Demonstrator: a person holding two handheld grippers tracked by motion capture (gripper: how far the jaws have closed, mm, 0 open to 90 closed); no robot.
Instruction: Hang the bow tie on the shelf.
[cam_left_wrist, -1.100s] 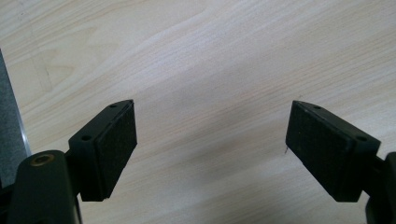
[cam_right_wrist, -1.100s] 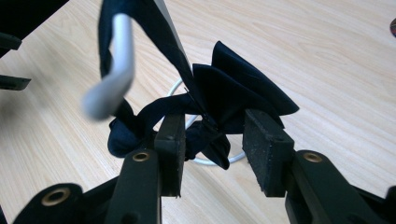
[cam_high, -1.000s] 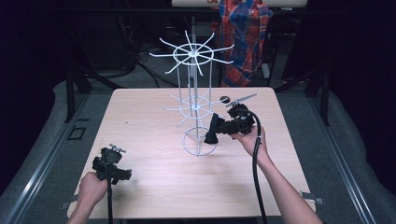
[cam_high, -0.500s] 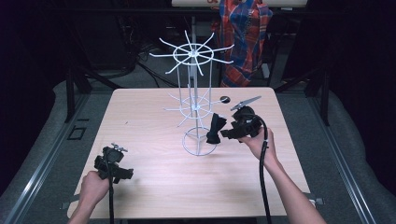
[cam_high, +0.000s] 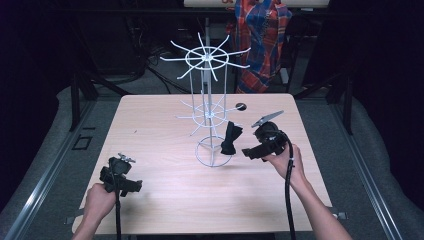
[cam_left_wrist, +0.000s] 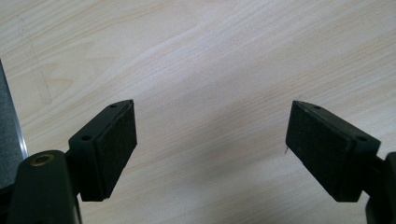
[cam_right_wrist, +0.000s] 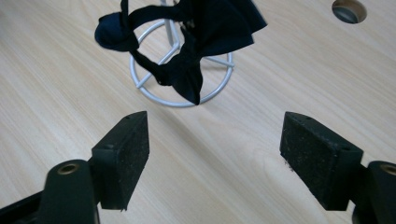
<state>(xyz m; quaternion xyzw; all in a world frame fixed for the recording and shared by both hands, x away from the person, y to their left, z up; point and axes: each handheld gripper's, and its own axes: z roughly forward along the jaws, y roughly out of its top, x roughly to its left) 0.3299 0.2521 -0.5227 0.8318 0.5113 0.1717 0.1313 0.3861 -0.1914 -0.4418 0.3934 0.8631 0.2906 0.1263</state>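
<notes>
Hanging from a lower arm of the white wire rack (cam_high: 207, 112), the black bow tie (cam_high: 231, 139) was seen just above the rack's ring base, on the side nearest the right gripper (cam_high: 248, 152). It was left there so that the hook, not a gripper, would carry its weight. The right gripper's jaws had just been opening and stood wide apart with nothing between them, a short way back from the rack; in the right gripper view the bow tie (cam_right_wrist: 187, 42) was seen ahead of the pads, apart from them, which is judged to mark a release. The left gripper (cam_high: 131, 186) was held idle near the tabletop (cam_high: 150, 125) edge, well apart from the rack, its jaws spread over bare wood, presumably because it was not needed.
</notes>
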